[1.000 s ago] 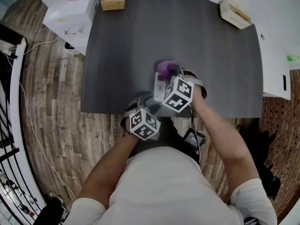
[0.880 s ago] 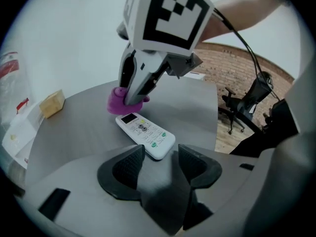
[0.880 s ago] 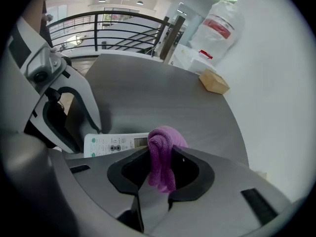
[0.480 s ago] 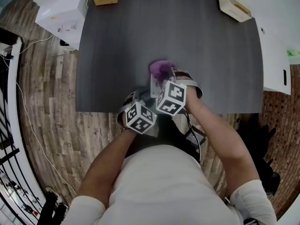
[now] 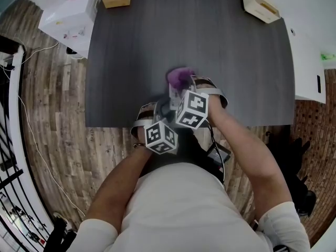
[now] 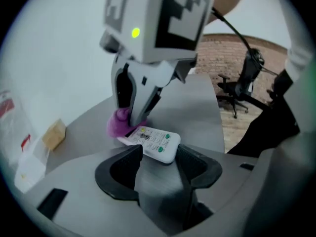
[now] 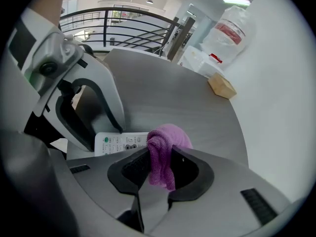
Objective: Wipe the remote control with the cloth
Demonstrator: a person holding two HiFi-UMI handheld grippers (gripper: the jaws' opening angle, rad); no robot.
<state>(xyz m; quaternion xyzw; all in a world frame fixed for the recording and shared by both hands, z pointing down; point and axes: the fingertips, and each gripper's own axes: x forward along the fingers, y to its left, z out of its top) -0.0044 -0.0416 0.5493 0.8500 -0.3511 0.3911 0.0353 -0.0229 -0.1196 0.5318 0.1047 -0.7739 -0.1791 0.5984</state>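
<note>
Left gripper clamps the near end of the remote control by the front edge of the surface. The remote looks rigid, light, probably slick. Right gripper pinches the soft, bunched cloth at the remote's far end.

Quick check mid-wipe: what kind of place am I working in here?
Probably an office or lab workspace: a dark grey table on wood-plank floor, and an office chair near a brick wall.

Soft cloth, matt wood-grain table
</note>
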